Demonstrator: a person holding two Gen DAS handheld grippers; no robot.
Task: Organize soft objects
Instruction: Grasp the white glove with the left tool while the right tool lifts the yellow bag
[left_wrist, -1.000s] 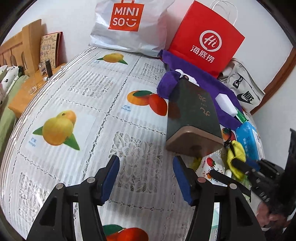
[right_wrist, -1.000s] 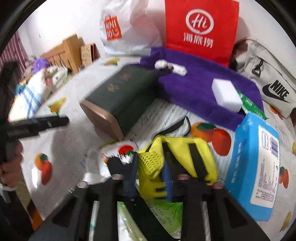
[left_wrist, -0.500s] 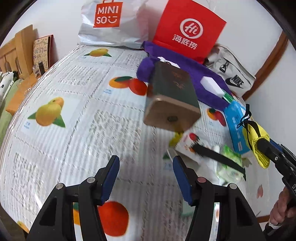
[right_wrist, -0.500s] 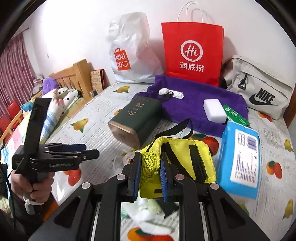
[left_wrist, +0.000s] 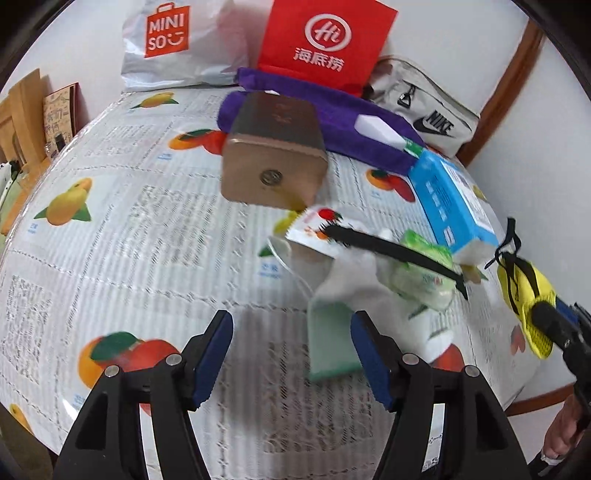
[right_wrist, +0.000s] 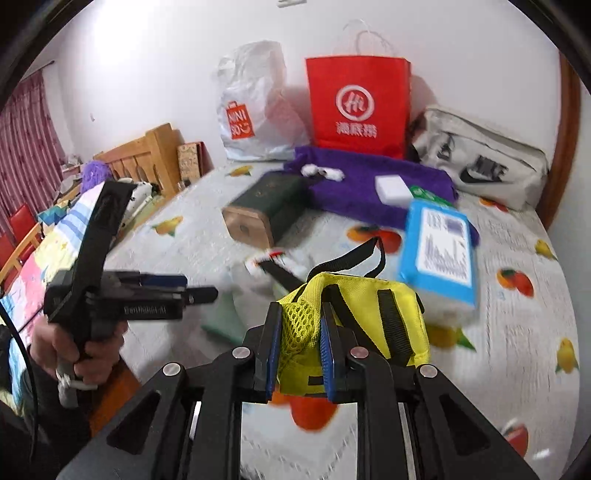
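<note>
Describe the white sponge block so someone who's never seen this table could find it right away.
Start at the red paper bag standing against the wall. In front of it a purple towel lies on the fruit-print tablecloth. The white sponge block sits on the towel's right part, plain and boxy, unlike the blue printed pack nearer the camera.

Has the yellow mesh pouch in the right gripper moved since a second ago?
Yes. The yellow mesh pouch, then lying on the tablecloth beside the blue tissue pack, now hangs lifted above it, clamped in the right gripper.

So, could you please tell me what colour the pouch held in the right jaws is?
Bright yellow with black straps and a mesh panel; the pouch shows best in the right wrist view.
</note>
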